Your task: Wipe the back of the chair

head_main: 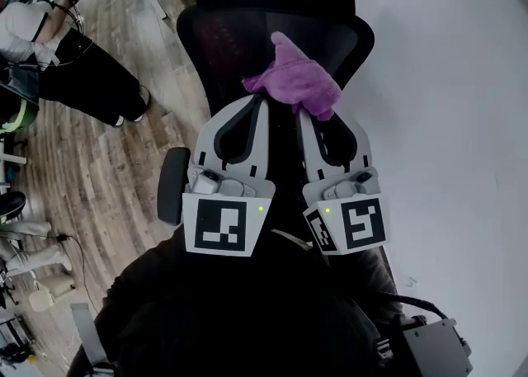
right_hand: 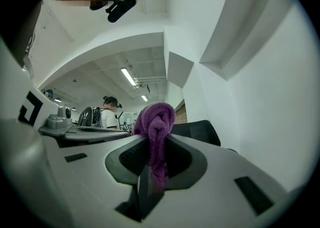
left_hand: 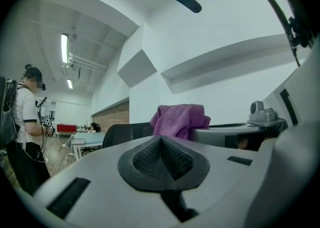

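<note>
Purple cloth (head_main: 295,85), just one, is bunched and clamped between the jaws of the right gripper (head_main: 320,113), over the back of the single black mesh chair (head_main: 223,37). The left gripper (head_main: 259,103) lies just beside it, jaws pressed together and empty. Both point forward, hiding the lower chair back. One person (head_main: 49,45) stands far left.

text: none readable | brands: none | numbers, signs — none

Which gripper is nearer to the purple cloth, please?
Right. The right gripper has the purple cloth clamped between its jaws; the left gripper is shut on nothing, just beside the cloth.
</note>
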Demonstrator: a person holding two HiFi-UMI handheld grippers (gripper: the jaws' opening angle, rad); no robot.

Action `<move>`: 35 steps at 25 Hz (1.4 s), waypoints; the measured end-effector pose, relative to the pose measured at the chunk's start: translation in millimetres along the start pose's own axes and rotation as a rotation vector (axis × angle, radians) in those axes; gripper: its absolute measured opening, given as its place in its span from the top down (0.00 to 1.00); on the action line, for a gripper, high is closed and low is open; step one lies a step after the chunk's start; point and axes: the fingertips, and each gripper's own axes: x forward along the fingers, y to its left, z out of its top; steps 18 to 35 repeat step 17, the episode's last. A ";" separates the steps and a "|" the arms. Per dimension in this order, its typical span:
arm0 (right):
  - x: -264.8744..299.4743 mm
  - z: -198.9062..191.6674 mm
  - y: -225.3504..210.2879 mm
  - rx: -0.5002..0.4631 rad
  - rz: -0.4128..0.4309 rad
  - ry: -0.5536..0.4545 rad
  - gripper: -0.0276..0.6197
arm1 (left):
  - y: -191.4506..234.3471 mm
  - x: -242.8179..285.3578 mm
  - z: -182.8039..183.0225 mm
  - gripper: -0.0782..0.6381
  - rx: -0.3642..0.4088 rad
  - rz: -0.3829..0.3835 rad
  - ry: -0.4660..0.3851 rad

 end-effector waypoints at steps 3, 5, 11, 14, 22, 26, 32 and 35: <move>2.2 2.1 1.3 0.006 -0.001 -0.003 0.85 | 1.0 0.6 1.9 0.89 0.000 -0.013 0.011; 3.2 4.6 0.8 0.005 -0.003 -0.011 0.85 | 0.8 1.7 4.1 0.89 0.005 -0.019 0.008; 7.4 10.1 -1.3 -0.001 -0.006 -0.030 0.85 | 1.9 5.8 4.0 0.89 -0.003 -0.025 0.022; 12.0 12.1 -1.5 0.001 -0.008 -0.046 0.84 | 5.6 9.5 7.6 0.89 0.013 -0.026 0.008; 11.6 10.9 -3.5 0.000 -0.011 -0.050 0.84 | 5.7 12.1 9.1 0.89 0.035 -0.030 -0.009; 11.6 10.9 -3.5 0.000 -0.011 -0.050 0.84 | 5.7 12.1 9.1 0.89 0.035 -0.030 -0.009; 11.6 10.9 -3.5 0.000 -0.011 -0.050 0.84 | 5.7 12.1 9.1 0.89 0.035 -0.030 -0.009; 11.6 10.9 -3.5 0.000 -0.011 -0.050 0.84 | 5.7 12.1 9.1 0.89 0.035 -0.030 -0.009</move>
